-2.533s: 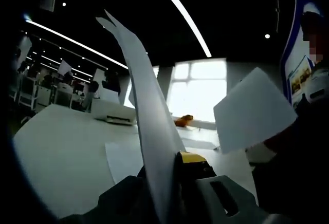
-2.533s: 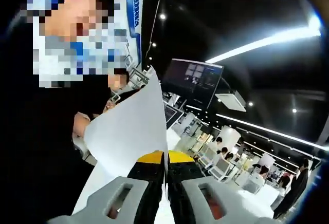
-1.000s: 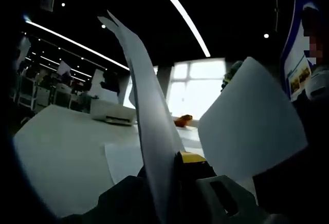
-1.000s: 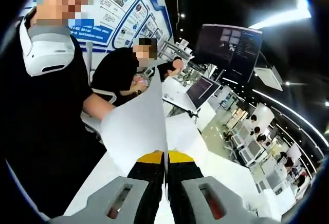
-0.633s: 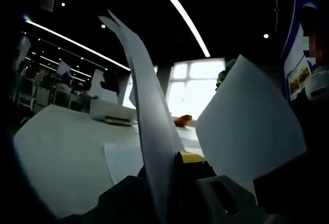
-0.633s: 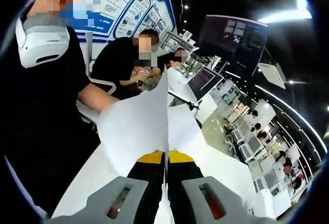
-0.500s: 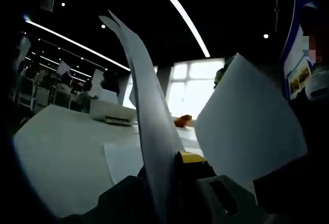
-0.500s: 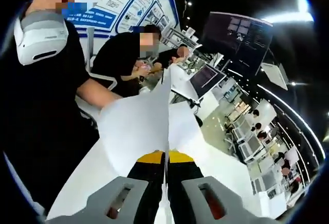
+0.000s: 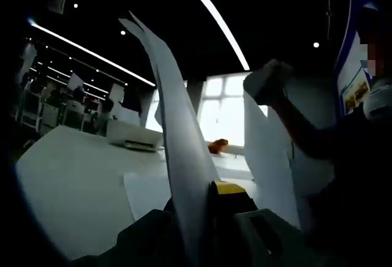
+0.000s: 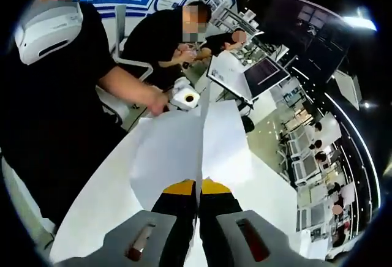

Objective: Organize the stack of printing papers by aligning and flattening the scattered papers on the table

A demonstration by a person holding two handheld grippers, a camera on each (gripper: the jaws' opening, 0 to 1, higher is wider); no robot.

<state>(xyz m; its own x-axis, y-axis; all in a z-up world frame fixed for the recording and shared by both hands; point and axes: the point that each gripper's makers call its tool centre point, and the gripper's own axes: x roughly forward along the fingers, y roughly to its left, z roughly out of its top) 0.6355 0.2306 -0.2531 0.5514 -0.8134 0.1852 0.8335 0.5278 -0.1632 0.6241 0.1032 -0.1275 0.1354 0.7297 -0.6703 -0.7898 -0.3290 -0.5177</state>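
because each set of tongs was clamped on its own sheet, the left gripper (image 9: 205,209) held paper (image 9: 177,138) edge-up at frame centre, while the right gripper (image 10: 197,209) lowered another sheet (image 10: 184,147) toward the table (image 10: 104,203), likely for stacking.

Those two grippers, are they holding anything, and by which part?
Yes. The left gripper is shut on the bottom edge of upright paper sheets. The right gripper pinches a sheet at its near edge.
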